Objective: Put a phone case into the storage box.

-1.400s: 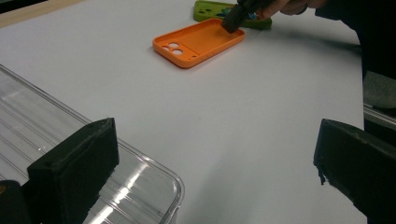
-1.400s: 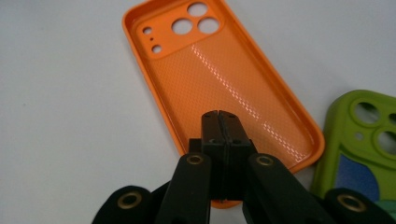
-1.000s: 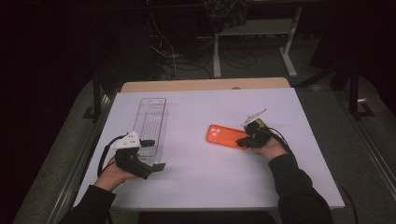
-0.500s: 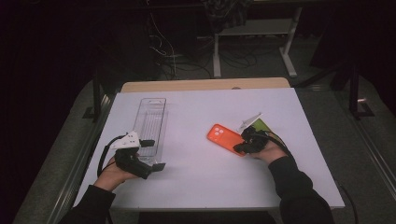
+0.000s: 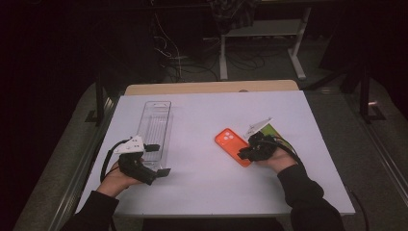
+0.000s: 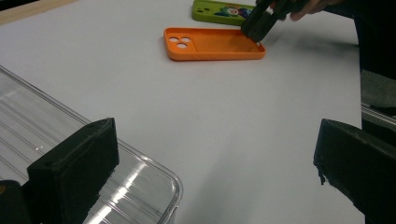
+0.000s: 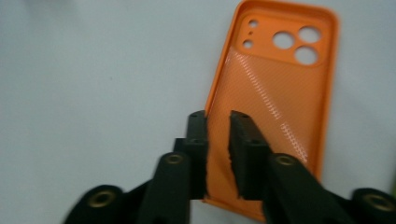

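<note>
Orange phone case [image 5: 233, 146] x1, R claw [image 5: 244, 153] just opening over its rim, L claw [image 5: 159, 160] wide open, empty

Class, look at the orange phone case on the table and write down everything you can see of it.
The orange phone case lies flat on the white table, open side up and empty, camera cut-outs at its far end. It looks like soft, slightly glossy plastic with a raised rim. The right hand-held gripper straddles its long edge near the bottom; its jaws have just been opening and stand slightly apart around the rim. A green case lies just beyond it.
</note>
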Demonstrator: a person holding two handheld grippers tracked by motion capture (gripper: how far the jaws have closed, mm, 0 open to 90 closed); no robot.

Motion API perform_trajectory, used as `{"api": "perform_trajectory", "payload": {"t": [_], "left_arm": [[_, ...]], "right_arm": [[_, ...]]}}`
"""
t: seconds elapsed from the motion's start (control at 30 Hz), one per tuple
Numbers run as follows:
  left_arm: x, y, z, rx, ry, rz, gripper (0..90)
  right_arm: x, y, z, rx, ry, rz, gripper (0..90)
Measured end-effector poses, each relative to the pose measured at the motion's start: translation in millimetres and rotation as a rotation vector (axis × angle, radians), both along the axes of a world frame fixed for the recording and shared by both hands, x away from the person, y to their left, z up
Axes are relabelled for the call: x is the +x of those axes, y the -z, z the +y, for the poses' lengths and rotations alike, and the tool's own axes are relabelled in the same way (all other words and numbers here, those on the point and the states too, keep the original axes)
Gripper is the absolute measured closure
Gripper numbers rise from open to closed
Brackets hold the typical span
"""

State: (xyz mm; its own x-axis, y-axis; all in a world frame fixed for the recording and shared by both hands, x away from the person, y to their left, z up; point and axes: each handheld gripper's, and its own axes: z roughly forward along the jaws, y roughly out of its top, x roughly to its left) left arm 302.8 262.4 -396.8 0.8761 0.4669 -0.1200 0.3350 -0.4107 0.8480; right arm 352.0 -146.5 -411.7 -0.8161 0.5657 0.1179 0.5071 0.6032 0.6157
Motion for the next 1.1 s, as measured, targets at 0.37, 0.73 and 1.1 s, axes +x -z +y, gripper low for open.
{"api": "perform_trajectory", "payload": {"t": [0.37, 0.73, 1.1], "left_arm": [[-0.3, -0.2, -0.9, 0.000, 0.007, -0.013, 0.0], [-0.4, -0.2, -0.7, 0.001, 0.002, -0.011, 0.0], [0.0, 0.7, -2.1, -0.001, 0.003, -0.012, 0.0]], "right_arm": [[-32.3, -2.2, -18.2, 0.061, 0.094, -0.005, 26.8], [-64.4, 18.6, -34.8, 0.099, 0.190, -0.055, 0.0], [-69.7, 18.9, -41.1, 0.123, 0.190, -0.058, 0.0]]}}
